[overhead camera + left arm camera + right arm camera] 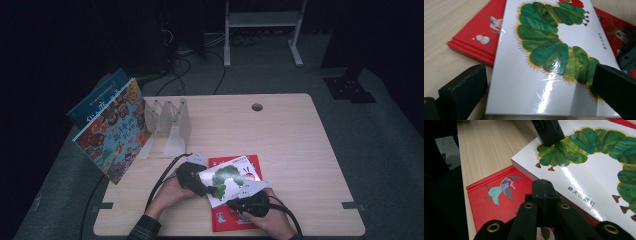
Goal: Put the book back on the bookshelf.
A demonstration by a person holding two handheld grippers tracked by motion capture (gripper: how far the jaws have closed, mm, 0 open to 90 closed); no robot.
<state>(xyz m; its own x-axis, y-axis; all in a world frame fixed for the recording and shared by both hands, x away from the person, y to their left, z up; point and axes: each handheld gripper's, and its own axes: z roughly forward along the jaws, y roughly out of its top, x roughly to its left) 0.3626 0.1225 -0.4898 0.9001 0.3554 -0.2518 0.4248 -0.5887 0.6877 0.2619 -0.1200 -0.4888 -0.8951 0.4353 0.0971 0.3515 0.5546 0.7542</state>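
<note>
Holding the white caterpillar book (231, 179) between two tools, you are risking a slip near the worktop's front edge, where it is lying tilted across the red book (235, 220). Your left gripper (192, 179) is standing with its jaws spread at either side of the white book's near edge in the left gripper view, and I cannot tell whether the pads are pressing on the cover there. Your right gripper (544, 192) is showing its jaws fully closed against each other, their tips tucked at the white book's lower edge (584, 185) over the red cover (496, 195), so they are wedging rather than pinching. The cover is glossy, with light glaring off it, so I judge that it is likely to slide off smooth pads if you are lifting from one side alone. The red book may be dragging along too and drifting toward the front edge. Behind, toward the worktop's left rear corner, a clear divider rack (167, 125) is standing with two picture books (112, 125) leaning at its left end, overhanging the left edge. The pale wooden worktop (290, 135) is sitting in a dark room, with cables and a white frame (262, 30) on the floor beyond.
</note>
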